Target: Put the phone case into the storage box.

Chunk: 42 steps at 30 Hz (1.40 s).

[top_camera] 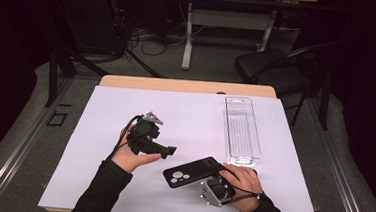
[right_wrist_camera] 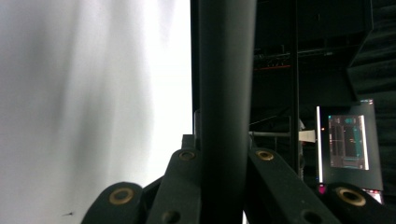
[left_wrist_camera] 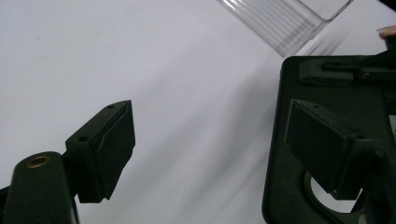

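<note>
Table (top_camera: pixel 127 81): wooden top, mostly covered by a white sheet (top_camera: pixel 185 121) that runs almost edge to edge.

Clear plastic tray (top_camera: pixel 242 129): long, narrow, ribbed base, lying on the right half of the sheet with its long axis running near to far. One corner of it also appears at the top of the left gripper view.

Black phone case (top_camera: pixel 191 171): near side of the sheet, right of centre, just near of the tray's near end. Camera cut-outs face up at its left end. It is lifted on edge at the right end.

Right gripper (top_camera: pixel 214 184): held in the right hand (top_camera: pixel 243 182) at the near right. In the right gripper view its jaws are pressed against either face of the case's dark edge, pinching it.

Left gripper (top_camera: pixel 170 149): held in the left hand (top_camera: pixel 132 155), left of centre, pointing right toward the case. Jaws spread wide, nothing between them; in the left gripper view one pad overlaps the case's outline.
</note>
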### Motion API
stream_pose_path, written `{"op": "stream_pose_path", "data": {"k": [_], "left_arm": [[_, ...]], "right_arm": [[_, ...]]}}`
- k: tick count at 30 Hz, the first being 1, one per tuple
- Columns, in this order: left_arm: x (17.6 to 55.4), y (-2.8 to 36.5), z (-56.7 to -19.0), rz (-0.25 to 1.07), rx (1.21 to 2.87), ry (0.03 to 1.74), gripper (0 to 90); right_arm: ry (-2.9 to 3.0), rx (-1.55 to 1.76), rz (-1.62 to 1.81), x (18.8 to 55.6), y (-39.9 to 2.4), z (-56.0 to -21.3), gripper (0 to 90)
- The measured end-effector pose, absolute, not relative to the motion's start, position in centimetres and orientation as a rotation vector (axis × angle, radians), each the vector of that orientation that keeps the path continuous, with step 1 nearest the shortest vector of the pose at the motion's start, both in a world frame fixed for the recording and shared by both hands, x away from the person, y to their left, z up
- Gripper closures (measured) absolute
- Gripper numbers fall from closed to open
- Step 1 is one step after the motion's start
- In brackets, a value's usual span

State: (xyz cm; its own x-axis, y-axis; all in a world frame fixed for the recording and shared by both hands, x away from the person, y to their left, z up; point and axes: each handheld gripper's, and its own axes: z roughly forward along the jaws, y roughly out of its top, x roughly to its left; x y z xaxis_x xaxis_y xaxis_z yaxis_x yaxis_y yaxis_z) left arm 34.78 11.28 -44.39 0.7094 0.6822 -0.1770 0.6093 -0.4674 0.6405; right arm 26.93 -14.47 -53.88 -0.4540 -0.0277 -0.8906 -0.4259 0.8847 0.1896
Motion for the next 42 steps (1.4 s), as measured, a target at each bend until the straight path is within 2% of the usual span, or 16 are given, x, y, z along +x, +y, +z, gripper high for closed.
{"op": "stream_pose_path", "data": {"k": [6,18,24,31,42], "left_arm": [[34.7,11.9,-44.8,0.126,2.152,0.979,16.7],[34.7,13.0,-45.0,0.202,2.134,0.970,16.7],[34.7,13.5,-45.1,0.189,2.109,0.965,17.4],[34.6,14.1,-45.2,0.171,2.090,0.970,22.7],[34.6,14.5,-45.2,0.144,2.054,0.969,23.0]], "right_arm": [[2.025,-0.298,0.518,27.0,-14.6,-53.7,87.8],[2.108,-0.213,0.617,27.1,-14.8,-53.3,87.8],[2.180,-0.116,0.754,27.4,-15.2,-52.9,87.8],[2.257,0.011,0.955,27.9,-15.6,-52.6,87.8],[2.350,0.204,1.235,28.8,-16.4,-52.4,87.9]]}}
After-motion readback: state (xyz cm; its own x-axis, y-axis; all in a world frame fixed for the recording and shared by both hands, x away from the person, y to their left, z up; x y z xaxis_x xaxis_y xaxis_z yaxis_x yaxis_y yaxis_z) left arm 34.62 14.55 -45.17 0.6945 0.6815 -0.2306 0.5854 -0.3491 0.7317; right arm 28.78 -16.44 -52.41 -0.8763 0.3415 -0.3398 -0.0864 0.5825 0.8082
